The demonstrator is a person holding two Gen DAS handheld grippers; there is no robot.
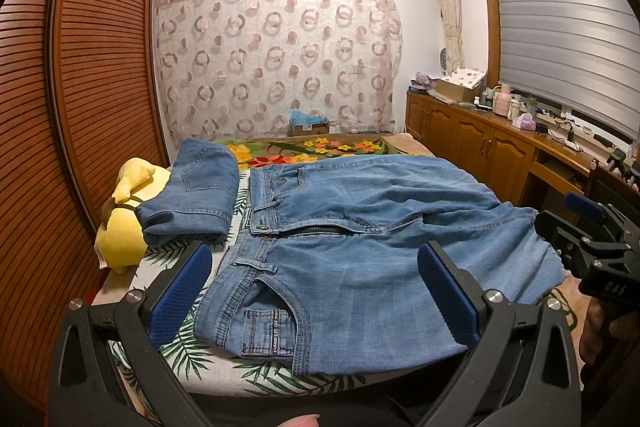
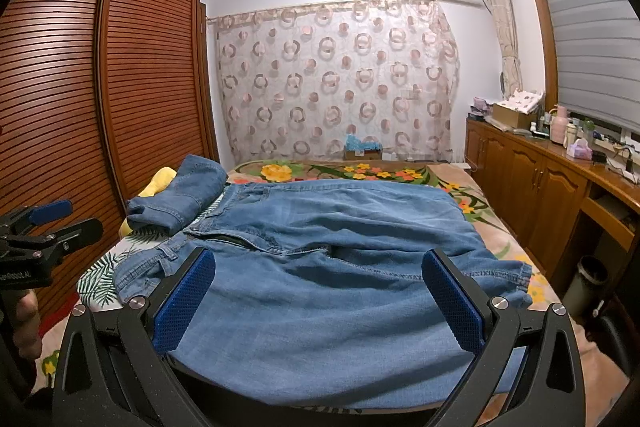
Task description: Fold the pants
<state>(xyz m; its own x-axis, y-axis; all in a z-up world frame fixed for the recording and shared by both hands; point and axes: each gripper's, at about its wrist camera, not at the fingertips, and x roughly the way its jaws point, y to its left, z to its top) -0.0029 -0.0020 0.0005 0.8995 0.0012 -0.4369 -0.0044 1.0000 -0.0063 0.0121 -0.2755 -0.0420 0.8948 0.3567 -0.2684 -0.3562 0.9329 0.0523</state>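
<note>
Both tools (image 1: 316,291) (image 2: 318,297) wide apart, level over spread pants (image 1: 360,227).

Both wrist cams low, near bed (image 1: 224,375), facing curtain (image 1: 276,55); share jeans (image 2: 320,267).

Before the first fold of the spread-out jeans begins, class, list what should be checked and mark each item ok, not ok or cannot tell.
1. Left gripper jaws open: ok.
2. Right gripper jaws open: ok.
3. Jeans lie spread on the bed: ok.
4. Jeans smooth: not ok, wrinkled near the crotch.
5. Folded jeans lie clear of the waistband: ok.
6. Legs aligned: cannot tell, the ends are out of view.
</note>
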